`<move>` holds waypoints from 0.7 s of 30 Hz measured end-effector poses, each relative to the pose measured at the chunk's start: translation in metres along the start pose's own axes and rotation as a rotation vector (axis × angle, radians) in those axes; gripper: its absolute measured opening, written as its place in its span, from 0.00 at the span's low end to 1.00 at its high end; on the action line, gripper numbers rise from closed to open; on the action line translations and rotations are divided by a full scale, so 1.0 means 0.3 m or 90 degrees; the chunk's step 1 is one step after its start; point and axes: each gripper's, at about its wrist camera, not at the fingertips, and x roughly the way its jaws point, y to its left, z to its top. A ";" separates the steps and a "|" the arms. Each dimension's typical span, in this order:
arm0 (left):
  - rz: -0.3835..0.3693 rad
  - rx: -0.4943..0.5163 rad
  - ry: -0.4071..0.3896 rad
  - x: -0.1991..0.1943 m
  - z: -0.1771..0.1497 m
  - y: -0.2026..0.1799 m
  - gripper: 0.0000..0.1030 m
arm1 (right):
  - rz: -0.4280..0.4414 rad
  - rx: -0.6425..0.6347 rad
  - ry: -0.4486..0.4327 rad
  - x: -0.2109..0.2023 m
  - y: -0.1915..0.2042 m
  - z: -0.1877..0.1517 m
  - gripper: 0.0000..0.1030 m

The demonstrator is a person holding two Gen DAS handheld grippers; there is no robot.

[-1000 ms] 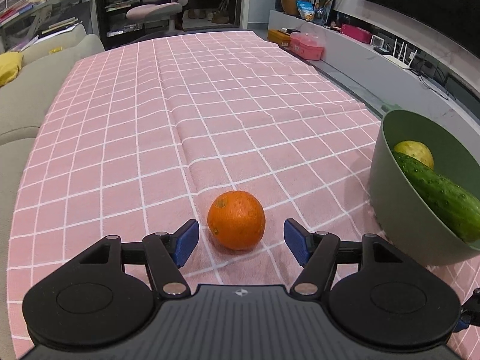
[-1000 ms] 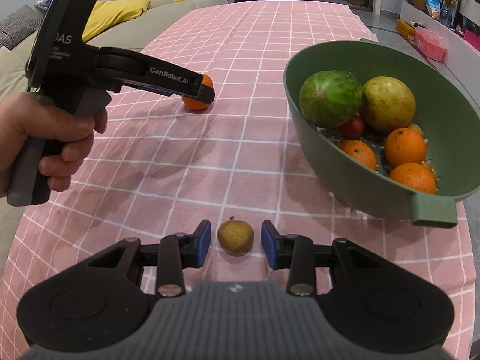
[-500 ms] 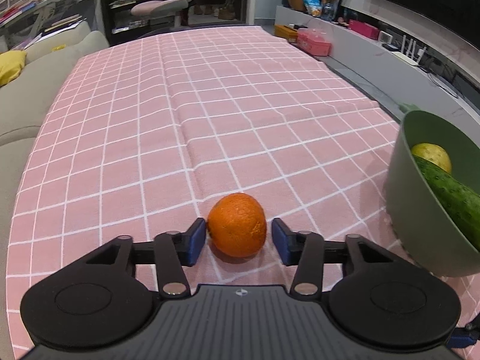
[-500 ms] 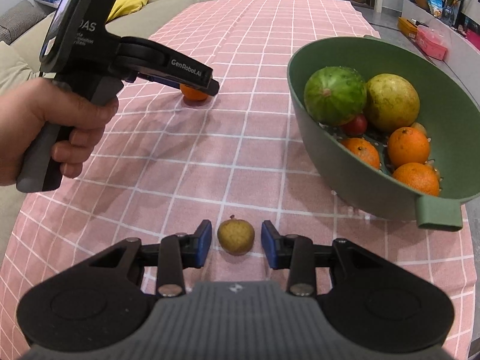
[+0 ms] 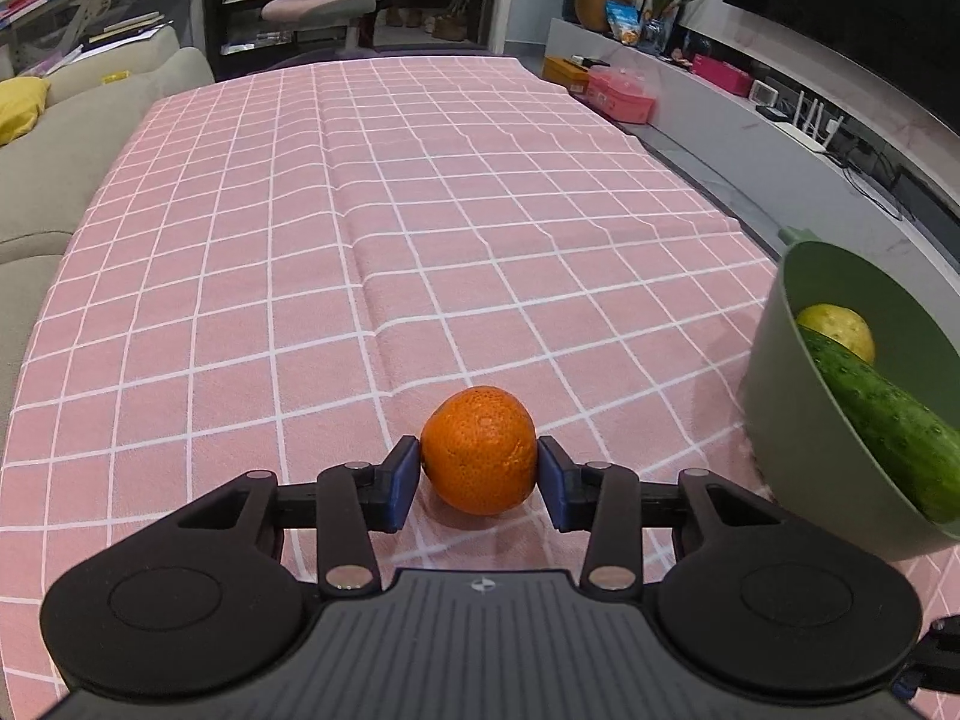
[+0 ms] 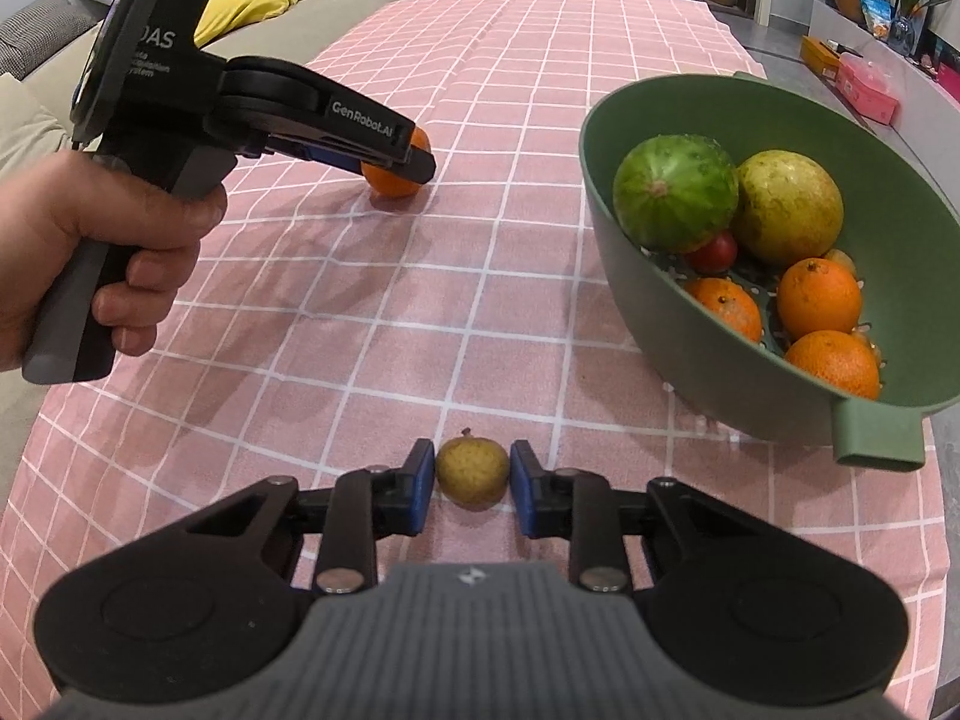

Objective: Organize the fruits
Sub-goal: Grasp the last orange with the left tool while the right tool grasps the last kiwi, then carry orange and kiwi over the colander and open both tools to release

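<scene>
My left gripper [image 5: 478, 480] is shut on an orange [image 5: 479, 450] that rests on the pink checked tablecloth; both blue pads touch its sides. The same orange [image 6: 393, 180] and the left gripper [image 6: 414, 159] show in the right wrist view. My right gripper [image 6: 472, 483] is shut on a small yellow-brown round fruit [image 6: 472, 473] on the cloth; both pads touch it. A green bowl [image 6: 708, 354] at the right holds a green melon-like fruit [image 6: 675, 192], a yellow-green fruit [image 6: 786, 207], a small red fruit and three oranges.
In the left wrist view the bowl [image 5: 792, 444] stands at the right with a cucumber [image 5: 882, 420] in it. A sofa with a yellow cushion [image 6: 252, 0] runs along the left edge. A low shelf with boxes lies beyond the right edge.
My left gripper moved forward around the orange and closed on it. My right gripper's fingers closed in from beside the small fruit to touch it.
</scene>
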 end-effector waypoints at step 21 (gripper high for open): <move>0.027 0.040 -0.051 -0.370 0.046 -0.076 0.45 | 0.017 -0.003 -0.083 -0.193 0.009 0.089 0.23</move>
